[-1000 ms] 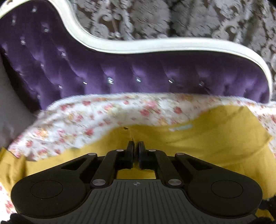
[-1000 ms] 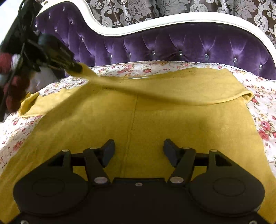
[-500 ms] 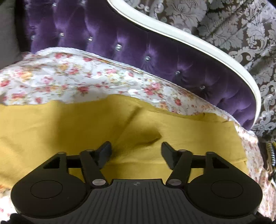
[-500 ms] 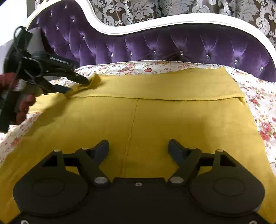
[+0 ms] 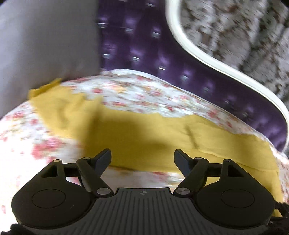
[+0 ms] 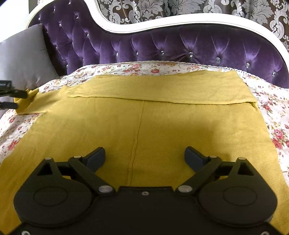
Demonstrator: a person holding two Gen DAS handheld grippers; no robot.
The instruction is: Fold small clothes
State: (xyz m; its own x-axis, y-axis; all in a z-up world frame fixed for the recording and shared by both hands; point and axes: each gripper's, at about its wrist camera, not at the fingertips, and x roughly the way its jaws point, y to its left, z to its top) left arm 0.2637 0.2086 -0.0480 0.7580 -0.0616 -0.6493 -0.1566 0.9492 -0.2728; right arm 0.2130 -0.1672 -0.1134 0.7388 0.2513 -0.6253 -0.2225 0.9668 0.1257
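Observation:
A mustard-yellow garment point(image 6: 162, 123) lies flat on the floral bedsheet point(image 6: 276, 115), its far edge folded over into a band point(image 6: 162, 90). A sleeve point(image 6: 32, 101) sticks out at the left. My right gripper point(image 6: 144, 155) is open and empty, low over the garment's near middle. My left gripper point(image 5: 142, 157) is open and empty over the garment's point(image 5: 144, 133) edge; the view is blurred. Its fingertips point(image 6: 19, 94) show at the left edge of the right wrist view, on either side of the sleeve end, open.
A purple tufted headboard point(image 6: 180, 45) with a white frame point(image 6: 180, 19) stands behind the bed. A grey pillow point(image 6: 21, 59) leans at the far left, also in the left wrist view point(image 5: 45, 39). Patterned curtains point(image 6: 198, 7) hang behind.
My left gripper opened and let go of the folded garment edge, which now lies flat as a band. It then moved left to the sleeve end. The right gripper barely moved.

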